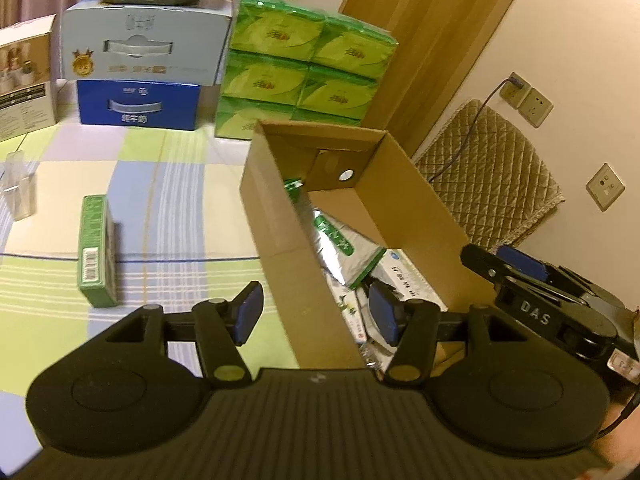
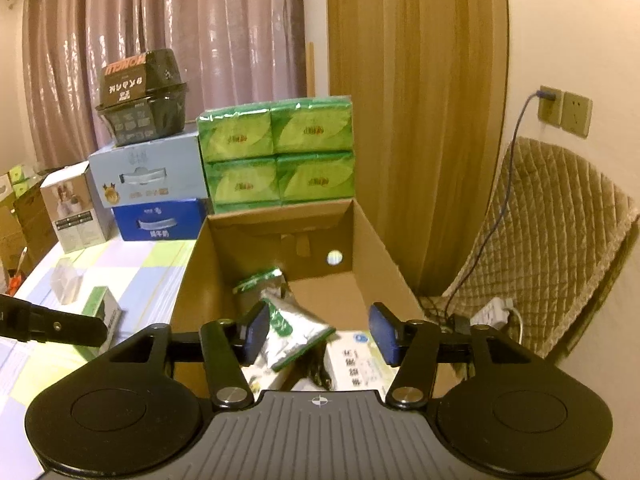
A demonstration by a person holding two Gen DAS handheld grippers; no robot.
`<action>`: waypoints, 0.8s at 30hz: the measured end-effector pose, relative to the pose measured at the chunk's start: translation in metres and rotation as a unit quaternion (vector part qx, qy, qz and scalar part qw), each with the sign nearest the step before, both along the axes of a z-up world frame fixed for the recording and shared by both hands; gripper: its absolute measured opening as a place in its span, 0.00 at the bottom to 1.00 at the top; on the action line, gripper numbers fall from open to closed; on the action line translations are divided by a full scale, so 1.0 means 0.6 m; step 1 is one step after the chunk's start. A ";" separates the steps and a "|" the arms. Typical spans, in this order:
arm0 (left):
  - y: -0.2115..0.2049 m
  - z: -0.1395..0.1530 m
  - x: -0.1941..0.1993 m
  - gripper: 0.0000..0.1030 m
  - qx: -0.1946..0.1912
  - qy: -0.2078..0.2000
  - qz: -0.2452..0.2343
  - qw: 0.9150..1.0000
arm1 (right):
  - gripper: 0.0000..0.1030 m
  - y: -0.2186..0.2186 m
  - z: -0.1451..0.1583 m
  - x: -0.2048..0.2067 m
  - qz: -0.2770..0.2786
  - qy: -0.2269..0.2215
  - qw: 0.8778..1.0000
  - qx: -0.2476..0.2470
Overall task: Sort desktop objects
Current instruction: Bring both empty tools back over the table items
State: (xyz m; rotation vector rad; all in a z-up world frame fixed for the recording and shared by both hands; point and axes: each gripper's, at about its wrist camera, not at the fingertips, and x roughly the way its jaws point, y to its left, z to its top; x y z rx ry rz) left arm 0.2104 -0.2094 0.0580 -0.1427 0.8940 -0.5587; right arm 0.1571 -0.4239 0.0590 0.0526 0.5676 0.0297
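Left wrist view: left gripper jaws apart, empty, straddling cardboard box wall; green carton on desk, left.
Right wrist view: right gripper jaws apart over box; silver pouch between them, contact unclear.

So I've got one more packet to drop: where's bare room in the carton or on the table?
The carton is bare at its far end, below the round hole; its near end is crowded with foil packets. On the table, free cloth lies between the green box and the carton.
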 end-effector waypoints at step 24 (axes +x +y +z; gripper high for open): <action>0.285 -0.030 -0.080 0.84 0.110 -0.017 0.115 0.987 | 0.89 0.237 0.021 -0.062 0.132 0.004 0.991 0.035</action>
